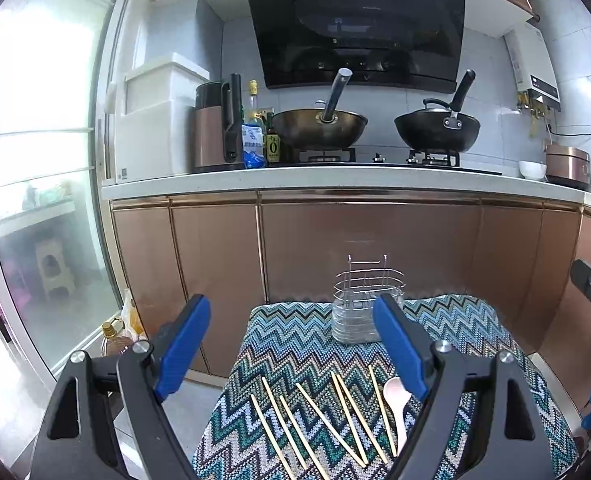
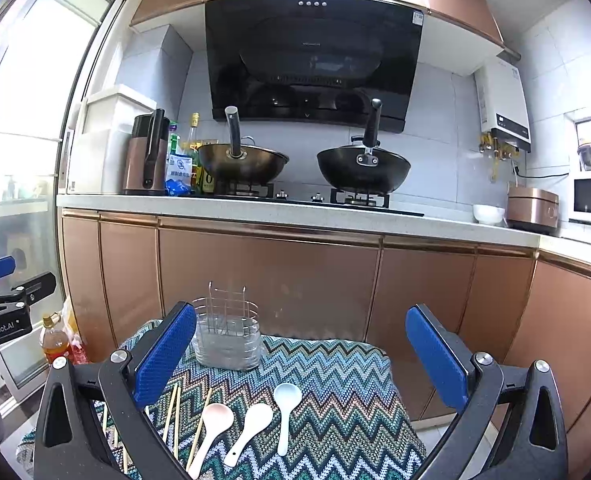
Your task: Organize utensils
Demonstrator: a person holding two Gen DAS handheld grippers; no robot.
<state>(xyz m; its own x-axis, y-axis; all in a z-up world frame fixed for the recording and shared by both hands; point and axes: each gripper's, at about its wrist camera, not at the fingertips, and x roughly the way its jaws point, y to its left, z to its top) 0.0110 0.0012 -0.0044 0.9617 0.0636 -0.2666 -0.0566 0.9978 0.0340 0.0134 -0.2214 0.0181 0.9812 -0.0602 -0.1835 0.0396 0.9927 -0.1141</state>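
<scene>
Here, in the left wrist view, our left gripper [image 1: 291, 344] hovers with jaws released above the surface [image 1: 295, 344]; we count seven chopsticks [image 1: 327, 420] nearer us than the wire holder [image 1: 365, 304]. In the right view, our right gripper [image 2: 301, 354] hovers likewise spread; three spoons [image 2: 251, 426] lie before that holder.

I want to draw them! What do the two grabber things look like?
Both the left gripper and the right gripper have two flat blue fingers with bumpy pads, on chunky black frames with triangle holes and shiny silver bolts. White "GenRobot.AI" lettering sits on the left one's side.
</scene>
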